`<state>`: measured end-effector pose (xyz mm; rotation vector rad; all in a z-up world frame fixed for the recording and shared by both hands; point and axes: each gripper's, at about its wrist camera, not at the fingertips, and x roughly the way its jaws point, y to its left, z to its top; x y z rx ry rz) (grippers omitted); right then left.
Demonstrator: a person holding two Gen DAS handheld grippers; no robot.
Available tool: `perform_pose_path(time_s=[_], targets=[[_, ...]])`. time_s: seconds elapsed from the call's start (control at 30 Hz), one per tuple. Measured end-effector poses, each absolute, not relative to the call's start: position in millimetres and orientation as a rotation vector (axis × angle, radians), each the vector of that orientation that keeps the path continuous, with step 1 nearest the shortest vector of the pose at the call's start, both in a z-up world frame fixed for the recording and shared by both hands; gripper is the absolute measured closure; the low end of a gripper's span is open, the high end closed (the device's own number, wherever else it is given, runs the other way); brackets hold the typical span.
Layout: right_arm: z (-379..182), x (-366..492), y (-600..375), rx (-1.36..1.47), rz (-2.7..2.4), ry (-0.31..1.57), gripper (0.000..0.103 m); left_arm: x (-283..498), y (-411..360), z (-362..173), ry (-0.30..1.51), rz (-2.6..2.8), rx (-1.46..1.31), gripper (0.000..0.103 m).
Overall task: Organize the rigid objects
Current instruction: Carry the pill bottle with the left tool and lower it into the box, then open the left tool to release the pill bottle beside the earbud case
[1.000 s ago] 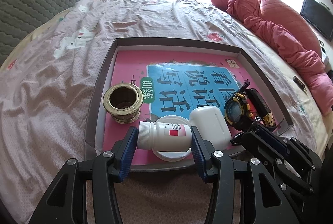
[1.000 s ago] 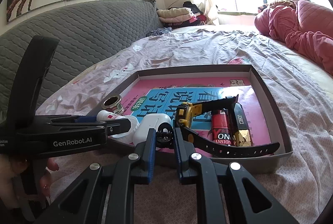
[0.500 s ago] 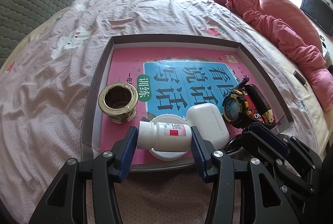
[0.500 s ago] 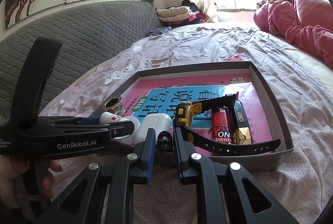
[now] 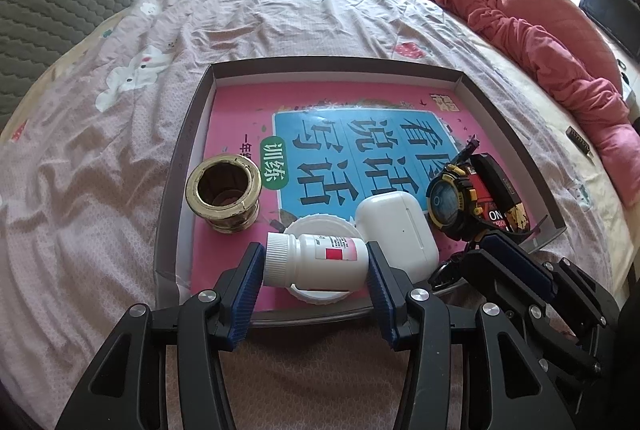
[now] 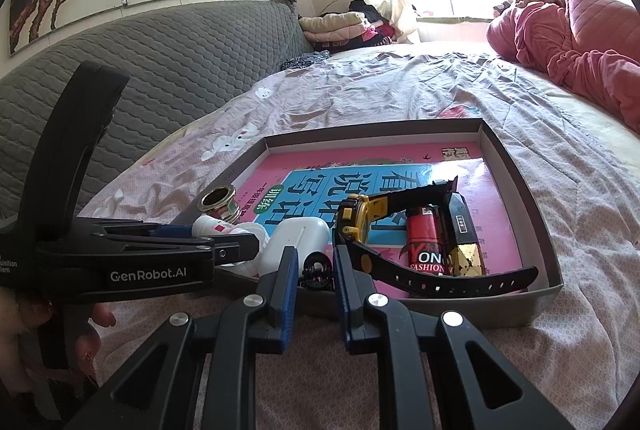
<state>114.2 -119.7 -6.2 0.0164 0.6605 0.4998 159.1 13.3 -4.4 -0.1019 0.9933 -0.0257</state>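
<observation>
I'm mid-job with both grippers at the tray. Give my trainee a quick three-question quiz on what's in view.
1. Multiple choice: the left gripper is shut on A) the brass ring, B) the white pill bottle, C) the earbud case.
2. True or false: the watch lies on the bedsheet, outside the tray.
3. Fill in: the right gripper is shut on a small black ____.
Key: 1 B. 2 False, it lies inside the tray. 3 clip.

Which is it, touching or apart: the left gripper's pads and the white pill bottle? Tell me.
Touching. In the left wrist view, the left gripper has both blue pads pressed against the pill bottle, one on its cap, one on its base.
</observation>
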Motion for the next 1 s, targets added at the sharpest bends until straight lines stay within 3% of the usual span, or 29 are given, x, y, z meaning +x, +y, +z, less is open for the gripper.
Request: perform_pose_path(time_s=[1.0], targets=[[3.7, 112.8, -132.9, 0.059, 0.454, 0.634, 0.081, 152.7, 12.4, -2.7, 1.009, -0.021, -0.105, 0.050]])
